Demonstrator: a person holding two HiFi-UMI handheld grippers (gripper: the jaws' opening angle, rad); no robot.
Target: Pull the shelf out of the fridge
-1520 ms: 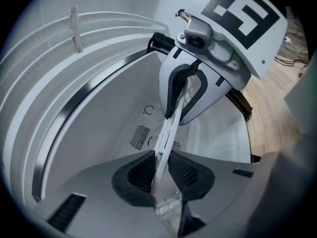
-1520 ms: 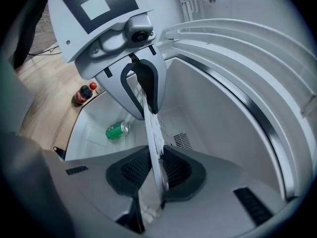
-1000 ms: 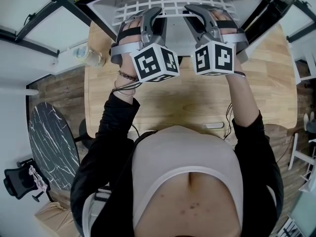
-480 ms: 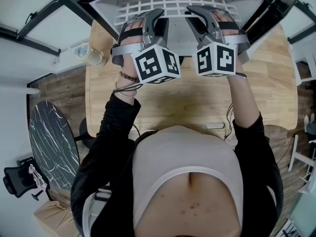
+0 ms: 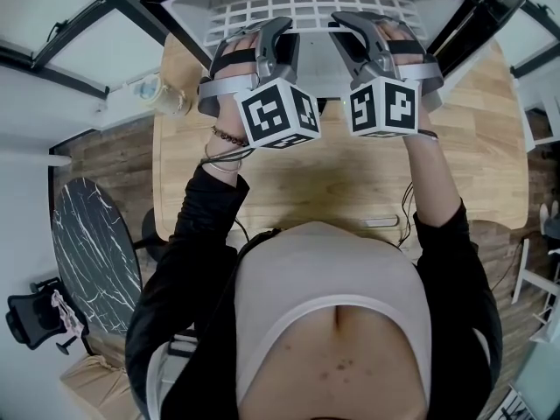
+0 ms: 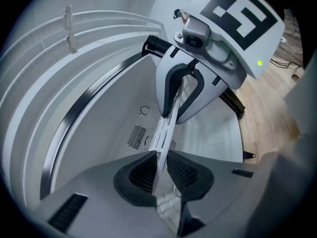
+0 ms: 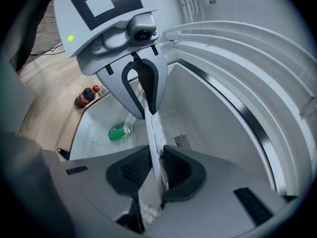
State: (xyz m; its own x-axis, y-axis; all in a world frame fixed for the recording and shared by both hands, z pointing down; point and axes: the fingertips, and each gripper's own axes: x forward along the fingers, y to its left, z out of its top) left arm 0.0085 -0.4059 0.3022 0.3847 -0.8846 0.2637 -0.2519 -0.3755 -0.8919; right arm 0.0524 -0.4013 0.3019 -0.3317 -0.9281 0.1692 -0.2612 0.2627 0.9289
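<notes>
Shelf (image 5: 297,9), a white wire grid, lies level inside the open fridge (image 5: 442,7) at the far side of the wooden tabletop (image 5: 350,178), with its front edge toward you. Your two hands reach side by side into the fridge opening, each holding a tool with a marker cube on top. Your left tool (image 5: 278,26) is at the shelf's front edge, left of the middle, and your right tool (image 5: 348,20) is at the same edge just to its right, the two near each other but apart. In the left gripper view, the left tool (image 6: 161,171) has narrow jaws that are closing, with the thin white edge of the shelf (image 6: 166,133) running between the ribbed pads, which touch it on both sides. In the right gripper view, the right tool (image 7: 148,171) is narrow too, its pads clamped on the shelf (image 7: 152,133) edge. Below the shelf in that view, a green can (image 7: 119,131) lies on its side on the fridge's white floor, and a dark bottle (image 7: 85,97) with a red label shows further left, near the wood.
</notes>
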